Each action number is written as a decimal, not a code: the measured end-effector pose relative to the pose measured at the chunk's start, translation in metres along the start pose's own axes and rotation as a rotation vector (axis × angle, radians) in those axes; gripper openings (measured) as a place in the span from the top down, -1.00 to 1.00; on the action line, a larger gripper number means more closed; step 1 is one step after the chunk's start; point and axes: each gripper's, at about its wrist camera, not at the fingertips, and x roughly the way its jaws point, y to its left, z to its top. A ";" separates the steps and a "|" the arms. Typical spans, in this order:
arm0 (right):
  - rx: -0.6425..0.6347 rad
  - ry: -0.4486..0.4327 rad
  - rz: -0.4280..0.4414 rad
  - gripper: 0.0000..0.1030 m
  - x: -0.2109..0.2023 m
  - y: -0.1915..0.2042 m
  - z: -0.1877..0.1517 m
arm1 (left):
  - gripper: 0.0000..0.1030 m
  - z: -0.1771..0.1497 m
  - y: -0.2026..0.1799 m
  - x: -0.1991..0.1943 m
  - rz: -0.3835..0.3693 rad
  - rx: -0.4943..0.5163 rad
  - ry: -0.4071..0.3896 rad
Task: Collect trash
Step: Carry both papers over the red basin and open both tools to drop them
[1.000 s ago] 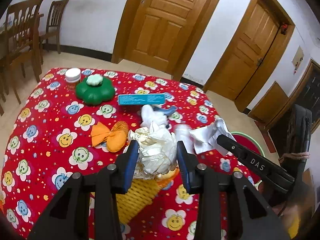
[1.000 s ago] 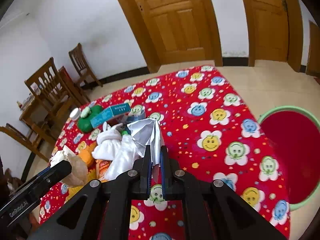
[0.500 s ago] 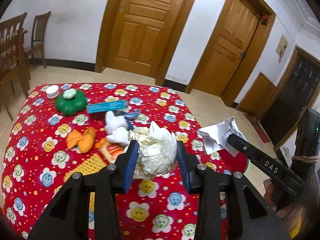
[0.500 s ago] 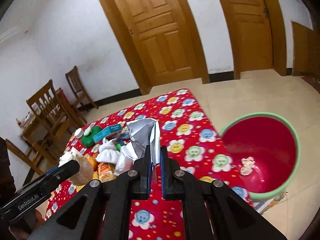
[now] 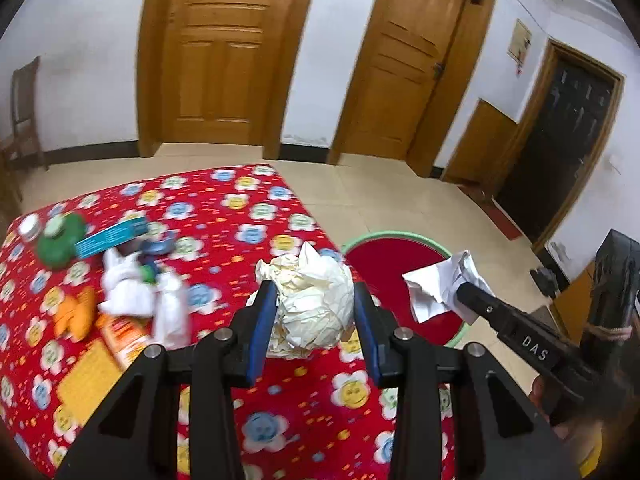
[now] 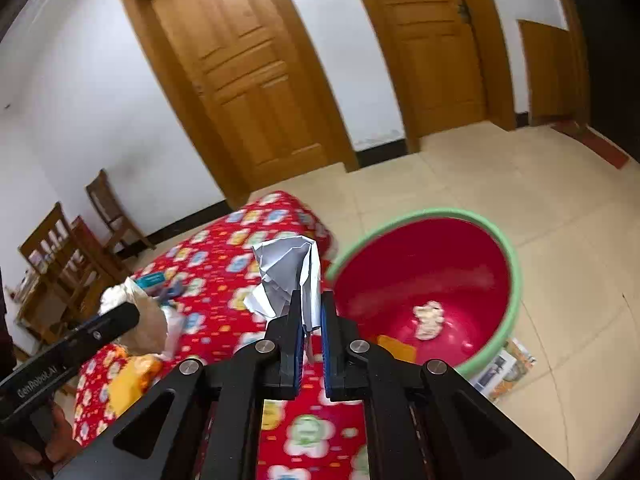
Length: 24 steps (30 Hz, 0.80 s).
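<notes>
Two loads are on the way to the red basin, one per gripper.

Left wrist view: left gripper has its fingers clamped on a cream paper wad, pads pressing both flanks. The wad hangs above the near edge of the red-clothed surface, just short of the basin, which sits on the floor beside that edge. The gripper tips down and fwd. Right gripper comes in from the lower right, its white crumpled sheet already showing in front of the basin's interior. Remaining clutter (white rags, an orange item, a teal box) lies on the surface well away from the basin, blurred.

Right wrist view: right gripper's fingers are together, pinching the white sheet's lower edge, so most of the sheet stands up past the tips. The gripper angles down, w/ the basin's green rim just right of the tips. One pale scrap, prob. tissue, lies inside the basin.

To do this well: carry each load fully past the rim before opening; the light sheet may drift, so release low over the basin's middle.
</notes>
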 end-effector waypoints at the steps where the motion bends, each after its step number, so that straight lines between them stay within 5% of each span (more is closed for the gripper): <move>1: 0.009 0.002 -0.010 0.86 0.001 -0.006 -0.001 | 0.25 0.001 -0.006 0.006 -0.008 0.010 0.007; 12: 0.099 0.024 -0.126 0.81 0.024 -0.068 -0.008 | 0.24 0.010 -0.056 0.072 -0.073 0.092 0.084; 24: 0.159 0.051 -0.144 0.72 0.043 -0.101 -0.012 | 0.08 0.013 -0.086 0.117 -0.080 0.165 0.144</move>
